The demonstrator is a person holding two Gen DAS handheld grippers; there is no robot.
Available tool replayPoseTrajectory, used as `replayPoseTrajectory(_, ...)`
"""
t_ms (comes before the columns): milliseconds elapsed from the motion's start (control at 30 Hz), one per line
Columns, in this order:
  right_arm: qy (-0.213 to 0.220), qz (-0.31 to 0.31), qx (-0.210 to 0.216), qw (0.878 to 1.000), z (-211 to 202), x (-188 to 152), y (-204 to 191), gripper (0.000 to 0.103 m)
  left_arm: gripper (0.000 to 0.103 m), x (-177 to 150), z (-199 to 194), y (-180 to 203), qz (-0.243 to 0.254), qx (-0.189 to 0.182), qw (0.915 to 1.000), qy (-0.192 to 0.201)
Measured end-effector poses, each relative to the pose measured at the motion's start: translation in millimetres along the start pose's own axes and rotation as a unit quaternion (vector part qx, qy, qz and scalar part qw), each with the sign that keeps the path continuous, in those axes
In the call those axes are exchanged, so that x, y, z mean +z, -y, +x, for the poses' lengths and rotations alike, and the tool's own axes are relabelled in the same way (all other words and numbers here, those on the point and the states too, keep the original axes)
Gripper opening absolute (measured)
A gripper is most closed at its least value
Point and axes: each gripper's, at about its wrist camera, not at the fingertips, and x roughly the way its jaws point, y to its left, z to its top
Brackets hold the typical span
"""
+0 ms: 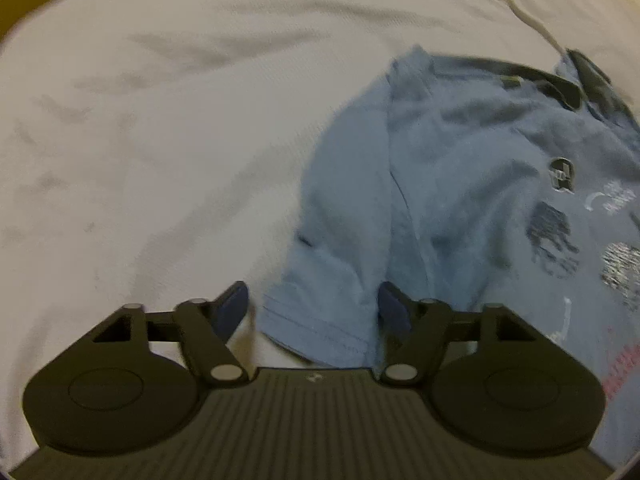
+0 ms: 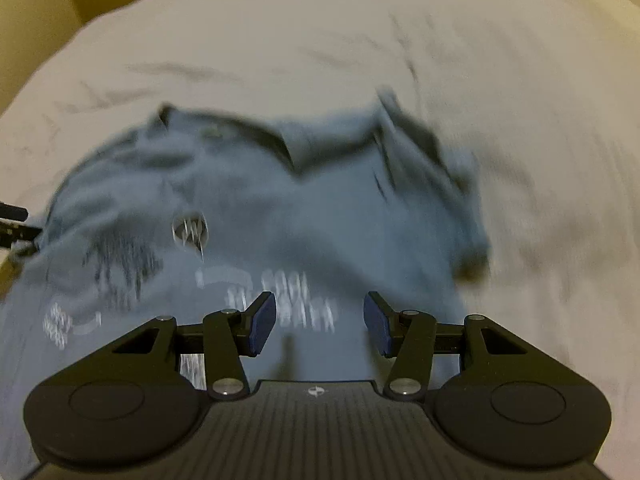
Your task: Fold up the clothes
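While both pairs of jaws stand spread with nothing pinched, the left gripper (image 1: pixel 313 308) sits low over the near-left part of a light blue T-shirt (image 1: pixel 460 184). A short sleeve (image 1: pixel 320 312) with a stitched hem lies in the gap between its blue pads (image 1: pixel 234 304); whether the pads touch the cloth cannot be told. That sleeve runs from the gap up toward the shoulder. To the right of it the shirt body spreads out, with dark grey and silver printed marks (image 1: pixel 554 240) and a bit of red print at the near right edge. A dark collar (image 1: pixel 560 84) lies at the far right.

Right gripper (image 2: pixel 320 320) also open, jaws apart, hovering over the shirt's chest, above blurred white lettering (image 2: pixel 296 300) on the T-shirt (image 2: pixel 360 220). Heavy motion blur in the right wrist view. Beyond the lettering the dark collar (image 2: pixel 276 144) opens toward the far side, and a bunched sleeve (image 2: pixel 452 184) lies far right. Grey print (image 2: pixel 120 264) sits on the left of the chest. A dark bit of equipment (image 2: pixel 16 224) shows at the left edge, too cut off to identify.

Shirt lies front-up, rumpled, on a white wrinkled bed sheet (image 1: pixel 160 140) that surrounds it. Yellowish wall (image 2: pixel 32 8) past the bed's far left edge.
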Motion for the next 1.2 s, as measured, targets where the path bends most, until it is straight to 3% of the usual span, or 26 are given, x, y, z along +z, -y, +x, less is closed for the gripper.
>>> replayPoseTrajectory(33,-0.009,0.012,-0.010,1.000,-6,-10,3,0.051,0.015,0,5,-3,0.002,-0.015,0.9998,-0.012)
replayPoseTrajectory(67,-0.010,0.015,-0.014,1.000,-8,-11,4,0.051,0.009,0,5,-6,0.006,-0.021,0.9996,-0.016)
replayPoseTrajectory(133,-0.002,0.012,-0.012,1.000,-7,-2,2,0.051,0.006,4,-6,-19,0.004,-0.029,0.9996,0.001)
replayPoseTrajectory(233,0.009,0.007,-0.010,1.000,-6,11,-1,0.051,0.007,15,-25,-55,-0.029,-0.015,0.9990,0.032)
replayPoseTrajectory(367,0.024,0.001,-0.007,1.000,-4,29,-6,0.051,0.011,33,-26,-100,-0.090,0.017,0.9951,0.037)
replayPoseTrajectory(433,0.031,-0.002,-0.006,0.999,-3,38,-8,0.051,0.022,38,-31,-106,-0.098,0.024,0.9938,0.046)
replayPoseTrajectory(533,0.033,-0.010,0.000,0.999,5,55,-11,0.051,0.022,45,-45,-83,-0.051,0.016,0.9956,0.077)
replayPoseTrajectory(600,0.011,-0.024,0.013,1.000,28,76,-15,0.050,0.023,50,-46,-57,-0.013,-0.015,0.9955,0.092)
replayPoseTrajectory(700,-0.023,-0.046,0.032,0.998,63,109,-22,0.043,0.024,59,-29,-12,0.046,-0.056,0.9928,0.095)
replayPoseTrajectory(800,-0.058,-0.114,0.056,0.990,97,141,-32,0.034,0.024,68,-5,24,0.089,-0.080,0.9893,0.084)
replayPoseTrajectory(900,0.028,-0.099,0.028,0.994,98,176,-15,0.029,0.024,80,23,42,0.106,-0.091,0.9879,0.068)
replayPoseTrajectory(1000,0.124,-0.026,0.000,0.992,76,196,16,0.031,0.024,100,39,43,0.094,-0.087,0.9893,0.071)
replayPoseTrajectory(1067,0.143,-0.009,0.002,0.990,59,189,31,0.035,0.031,113,39,33,0.063,-0.068,0.9919,0.086)
replayPoseTrajectory(1200,0.118,-0.027,-0.008,0.993,41,147,53,0.043,0.032,135,37,9,0.007,-0.059,0.9933,0.099)
